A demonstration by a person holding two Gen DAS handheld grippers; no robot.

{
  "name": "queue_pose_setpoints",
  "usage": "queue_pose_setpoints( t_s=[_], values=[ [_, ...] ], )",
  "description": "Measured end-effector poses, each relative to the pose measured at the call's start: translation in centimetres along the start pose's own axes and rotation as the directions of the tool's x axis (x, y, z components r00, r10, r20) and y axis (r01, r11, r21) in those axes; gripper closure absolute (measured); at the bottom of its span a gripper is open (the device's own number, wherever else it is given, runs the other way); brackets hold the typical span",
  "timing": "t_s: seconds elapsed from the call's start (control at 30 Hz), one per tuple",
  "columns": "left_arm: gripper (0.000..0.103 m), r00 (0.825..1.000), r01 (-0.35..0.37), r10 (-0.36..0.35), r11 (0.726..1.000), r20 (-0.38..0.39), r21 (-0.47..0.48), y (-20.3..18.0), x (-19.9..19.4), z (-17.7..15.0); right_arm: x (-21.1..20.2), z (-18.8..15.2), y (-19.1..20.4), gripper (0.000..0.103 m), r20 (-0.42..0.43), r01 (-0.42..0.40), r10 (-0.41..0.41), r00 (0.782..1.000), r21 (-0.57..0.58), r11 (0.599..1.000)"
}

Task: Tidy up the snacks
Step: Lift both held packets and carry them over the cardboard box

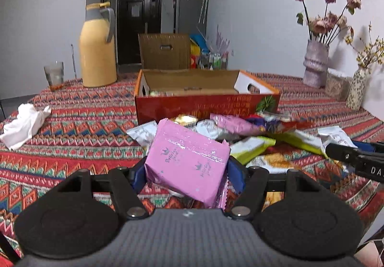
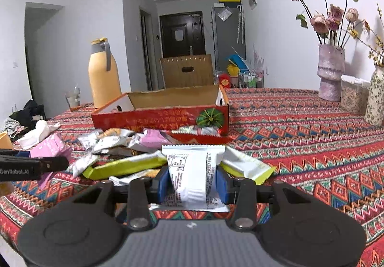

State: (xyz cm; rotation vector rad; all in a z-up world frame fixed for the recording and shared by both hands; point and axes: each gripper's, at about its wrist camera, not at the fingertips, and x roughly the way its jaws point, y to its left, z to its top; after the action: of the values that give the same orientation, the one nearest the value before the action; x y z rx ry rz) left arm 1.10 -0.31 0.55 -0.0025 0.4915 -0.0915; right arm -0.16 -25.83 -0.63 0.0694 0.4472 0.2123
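A yellow thermos jug (image 1: pixel 97 51) stands beside a drinking glass (image 1: pixel 54 75), a crumpled white tissue (image 1: pixel 22 124) nearer

Your two grippers look alike, the left gripper (image 1: pixel 186 168) and right gripper (image 2: pixel 192 179) each showing a grey ribbed body, two round matte-black pods, black link arms on silver rivets, blue finger pads (image 2: pixel 162 183), and white lettering along one black finger's side.
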Motion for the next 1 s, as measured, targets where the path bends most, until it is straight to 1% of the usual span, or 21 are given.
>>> queue_pose_setpoints(
  t_s=[0.23, 0.57, 0.87, 1.0],
  values=[
    [0.036, 0.999, -0.006, 0.006, 1.000, 0.046, -0.011, -0.4, 0.1, 2.4, 0.3, 1.9, 0.0, 0.063, 0.036, -0.006, 0.006, 0.999, -0.008, 1.000],
    [0.036, 0.996, -0.020, 0.023, 0.999, 0.092, -0.034, -0.3, 1.7, 6.7, 2.8, 6.6, -0.3, 0.063, 0.094, -0.010, 0.011, 0.995, -0.017, 1.000],
    [0.036, 0.991, -0.036, 0.040, 0.999, 0.130, -0.028, 0.0, 5.5, 11.4, 6.6, 11.6, -0.3, 0.063, 0.143, -0.005, 0.011, 0.990, -0.045, 0.999],
    [0.036, 0.990, -0.043, 0.047, 0.998, 0.134, -0.035, 0.1, 7.9, 13.4, 9.3, 13.8, -0.2, 0.063, 0.144, -0.004, 0.013, 0.989, -0.061, 0.998]
  ],
)
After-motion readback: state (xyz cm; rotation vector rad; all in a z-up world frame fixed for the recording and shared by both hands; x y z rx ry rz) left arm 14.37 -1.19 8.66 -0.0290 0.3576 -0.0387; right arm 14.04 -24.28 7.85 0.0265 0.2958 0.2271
